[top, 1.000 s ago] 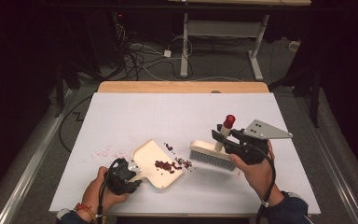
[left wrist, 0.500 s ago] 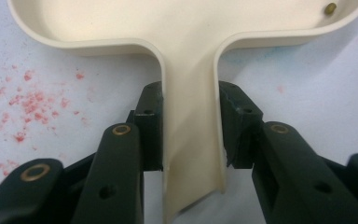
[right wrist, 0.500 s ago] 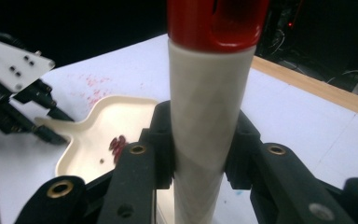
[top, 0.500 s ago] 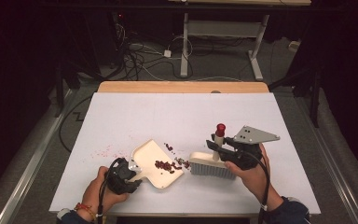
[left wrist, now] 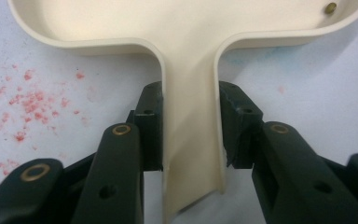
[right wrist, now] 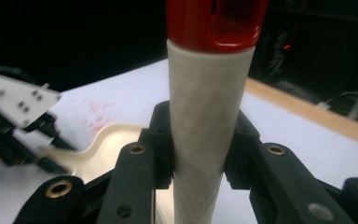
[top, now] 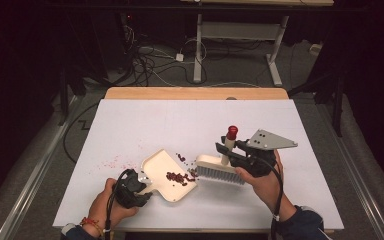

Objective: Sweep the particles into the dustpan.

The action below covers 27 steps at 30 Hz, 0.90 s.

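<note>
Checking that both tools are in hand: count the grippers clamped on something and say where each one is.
2. The left gripper is shut on the dustpan handle at the table's near left; the right gripper is shut on the brush handle, right of the pan.

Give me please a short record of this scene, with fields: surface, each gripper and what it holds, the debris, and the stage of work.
surface: white table top
left gripper: jaws shut on the handle of the cream dustpan, which lies flat on the table
right gripper: jaws shut on the handle of the brush, cream with a red cap
brush position: bristles on the table at the dustpan's open edge
debris: dark red bits inside the dustpan, a few at its mouth; faint red specks on the table to its left
stage: sweeping partly done
</note>
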Available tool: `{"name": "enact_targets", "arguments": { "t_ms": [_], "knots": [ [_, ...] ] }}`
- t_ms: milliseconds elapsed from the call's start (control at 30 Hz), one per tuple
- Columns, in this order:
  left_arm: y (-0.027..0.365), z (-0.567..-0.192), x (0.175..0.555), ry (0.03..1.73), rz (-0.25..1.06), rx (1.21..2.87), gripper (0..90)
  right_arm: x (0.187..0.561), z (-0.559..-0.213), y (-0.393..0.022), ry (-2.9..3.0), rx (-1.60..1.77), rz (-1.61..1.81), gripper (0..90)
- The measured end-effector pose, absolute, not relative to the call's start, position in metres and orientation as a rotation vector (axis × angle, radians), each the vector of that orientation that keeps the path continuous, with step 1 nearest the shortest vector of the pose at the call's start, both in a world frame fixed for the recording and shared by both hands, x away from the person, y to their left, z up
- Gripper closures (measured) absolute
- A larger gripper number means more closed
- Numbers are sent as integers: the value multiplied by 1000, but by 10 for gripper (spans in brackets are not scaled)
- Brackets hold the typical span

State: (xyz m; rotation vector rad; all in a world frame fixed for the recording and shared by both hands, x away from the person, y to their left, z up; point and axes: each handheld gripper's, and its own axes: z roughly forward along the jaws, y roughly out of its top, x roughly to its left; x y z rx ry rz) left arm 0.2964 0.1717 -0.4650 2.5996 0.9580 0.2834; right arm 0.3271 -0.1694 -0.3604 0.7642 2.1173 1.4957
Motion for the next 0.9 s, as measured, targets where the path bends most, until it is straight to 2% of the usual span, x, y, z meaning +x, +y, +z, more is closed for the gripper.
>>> {"name": "enact_targets", "arguments": {
  "t_ms": [200, 433, 900],
  "knots": [
    [171, -465, 296, 963, 289, 2600, 632, 335, -361, -167, 1913, 812, 1354, 692],
    [171, -465, 295, 967, 290, 2598, 632, 352, -387, -146, 1882, 875, 1226, 693],
    [159, -463, 285, 985, 297, 2618, 631, 320, -394, -105, 1999, 804, 1257, 684]
  ]
}}
